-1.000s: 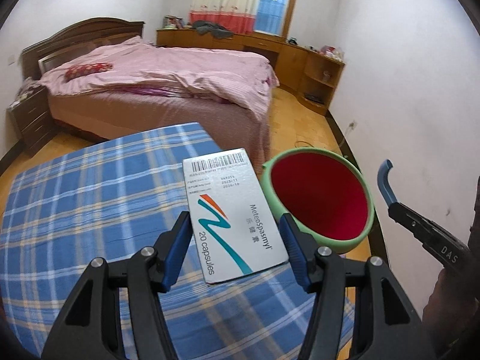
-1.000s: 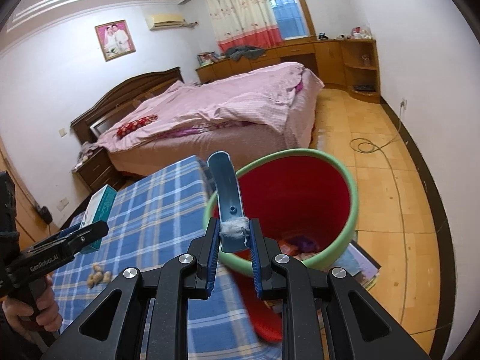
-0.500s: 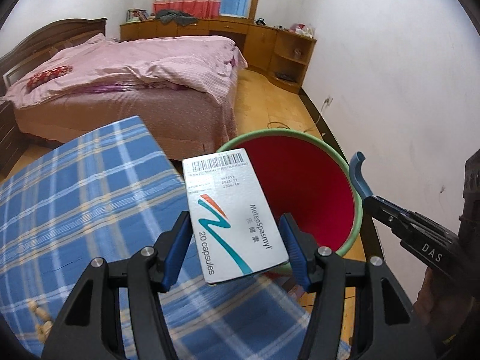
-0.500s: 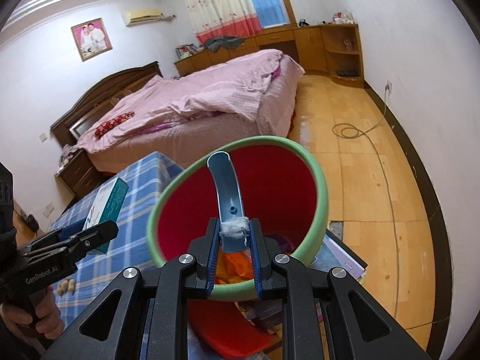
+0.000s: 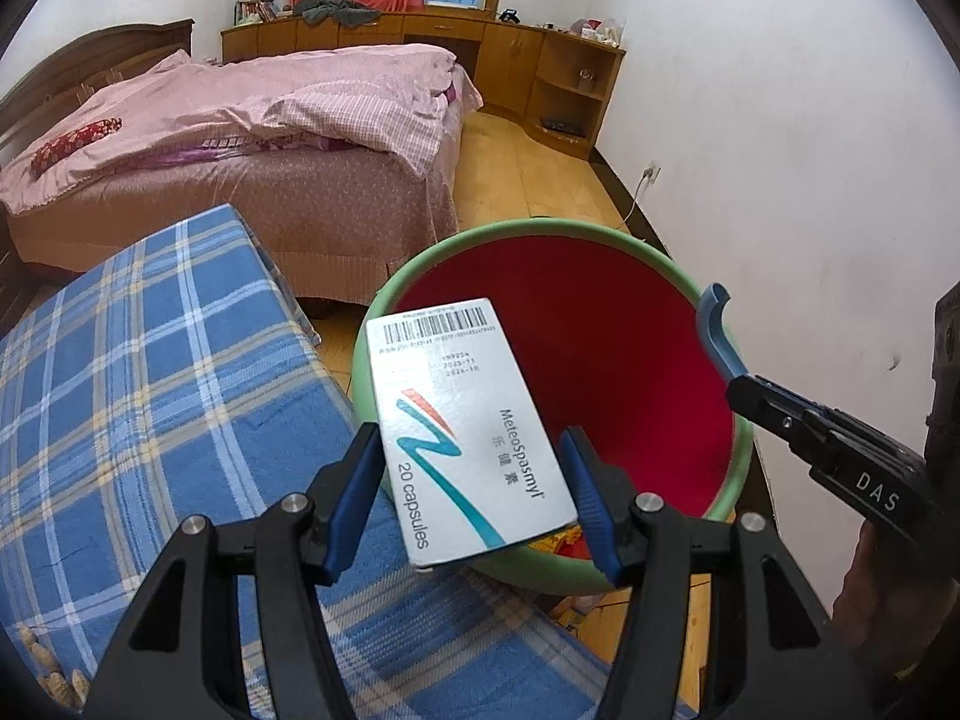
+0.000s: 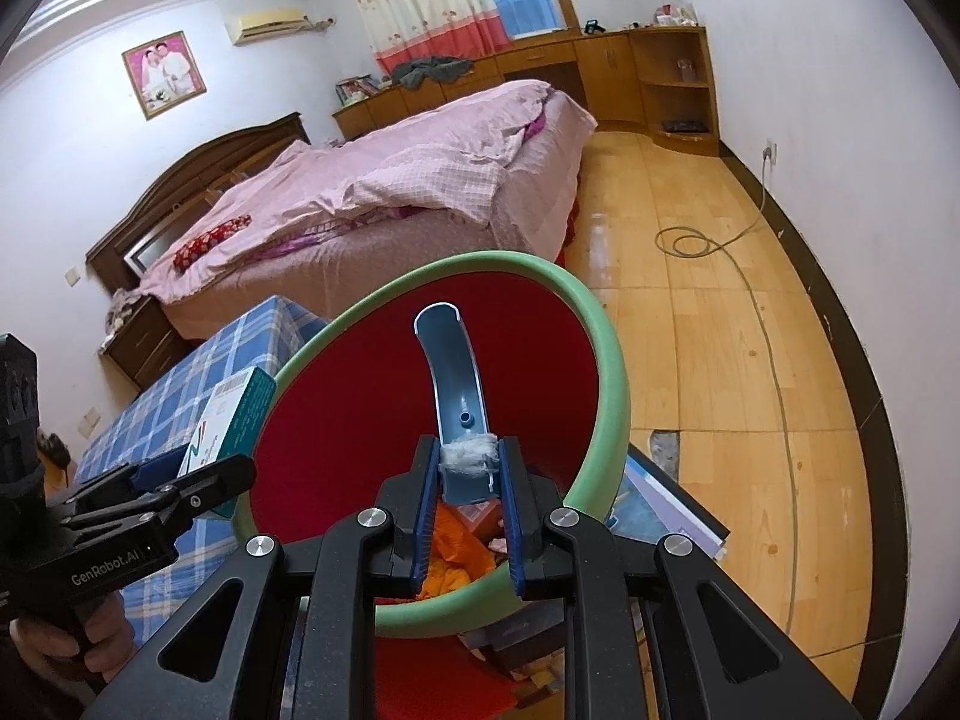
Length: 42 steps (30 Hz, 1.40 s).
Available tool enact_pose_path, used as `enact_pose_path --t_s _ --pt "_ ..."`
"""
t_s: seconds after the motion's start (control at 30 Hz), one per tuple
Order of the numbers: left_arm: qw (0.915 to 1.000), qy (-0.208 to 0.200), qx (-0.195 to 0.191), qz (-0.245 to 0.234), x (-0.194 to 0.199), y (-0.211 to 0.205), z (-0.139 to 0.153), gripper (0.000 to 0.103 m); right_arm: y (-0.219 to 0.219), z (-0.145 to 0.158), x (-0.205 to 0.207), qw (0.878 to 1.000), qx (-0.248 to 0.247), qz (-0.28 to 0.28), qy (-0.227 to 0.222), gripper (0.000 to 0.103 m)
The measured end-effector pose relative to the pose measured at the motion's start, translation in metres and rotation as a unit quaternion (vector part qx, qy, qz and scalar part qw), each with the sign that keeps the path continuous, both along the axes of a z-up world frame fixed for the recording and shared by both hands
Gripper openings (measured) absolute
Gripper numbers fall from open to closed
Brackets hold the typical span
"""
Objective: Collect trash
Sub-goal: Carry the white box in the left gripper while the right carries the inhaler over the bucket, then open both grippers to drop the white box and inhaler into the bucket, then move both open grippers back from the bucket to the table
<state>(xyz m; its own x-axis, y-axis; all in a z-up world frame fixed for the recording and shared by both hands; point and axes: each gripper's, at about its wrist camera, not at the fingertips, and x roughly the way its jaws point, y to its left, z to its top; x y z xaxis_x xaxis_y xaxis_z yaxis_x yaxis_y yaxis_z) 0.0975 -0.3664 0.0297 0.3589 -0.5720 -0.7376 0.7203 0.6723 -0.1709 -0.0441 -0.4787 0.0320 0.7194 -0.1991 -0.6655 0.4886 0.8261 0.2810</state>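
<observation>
My left gripper (image 5: 471, 480) is shut on a white medicine box (image 5: 465, 420) printed "20 capsules" and holds it over the near rim of a red bin with a green rim (image 5: 540, 240). The box also shows in the right wrist view (image 6: 231, 414) at the bin's left side. My right gripper (image 6: 468, 480) is shut on a curved blue-grey plastic piece (image 6: 453, 384) with a white fluff wad, held over the bin's (image 6: 612, 384) mouth. The piece (image 5: 717, 336) shows over the bin's right rim in the left wrist view. Orange trash (image 6: 450, 558) lies in the bin.
A table with a blue plaid cloth (image 5: 150, 390) stands left of the bin, with peanut shells (image 5: 48, 672) at its near left. A pink bed (image 5: 270, 120) lies beyond. Books (image 6: 666, 510) lie on the wooden floor (image 6: 720, 330) by the bin.
Both grippers have moved from beside the table toward the bin. The box now hangs over the bin's near rim and the blue-grey piece is over its mouth.
</observation>
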Motion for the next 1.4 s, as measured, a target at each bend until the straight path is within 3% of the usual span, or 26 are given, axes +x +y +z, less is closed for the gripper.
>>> enact_pose_path --t_s 0.4,0.6,0.8,1.13,1.4 --pt "0.9998 0.019 0.002 0.001 0.007 0.0 -0.01 0.061 -0.007 -0.008 0.006 1.0 0.012 -0.008 0.011 0.022" --pt "0.9983 0.056 -0.019 0.005 0.014 0.005 -0.014 0.067 -0.005 -0.005 0.004 1.0 0.012 -0.006 0.007 0.023" --pt "0.9987 0.043 -0.028 0.007 0.009 0.011 -0.003 0.067 0.0 0.001 -0.003 1.0 0.008 -0.01 0.002 0.024" --pt "0.9985 0.024 -0.032 0.038 -0.005 0.051 0.022 0.067 0.03 0.021 -0.012 1.0 -0.001 0.003 -0.016 0.047" --pt "0.996 0.005 -0.036 0.082 -0.019 0.107 0.045 0.067 0.073 0.039 -0.017 0.999 -0.006 0.036 -0.036 0.053"
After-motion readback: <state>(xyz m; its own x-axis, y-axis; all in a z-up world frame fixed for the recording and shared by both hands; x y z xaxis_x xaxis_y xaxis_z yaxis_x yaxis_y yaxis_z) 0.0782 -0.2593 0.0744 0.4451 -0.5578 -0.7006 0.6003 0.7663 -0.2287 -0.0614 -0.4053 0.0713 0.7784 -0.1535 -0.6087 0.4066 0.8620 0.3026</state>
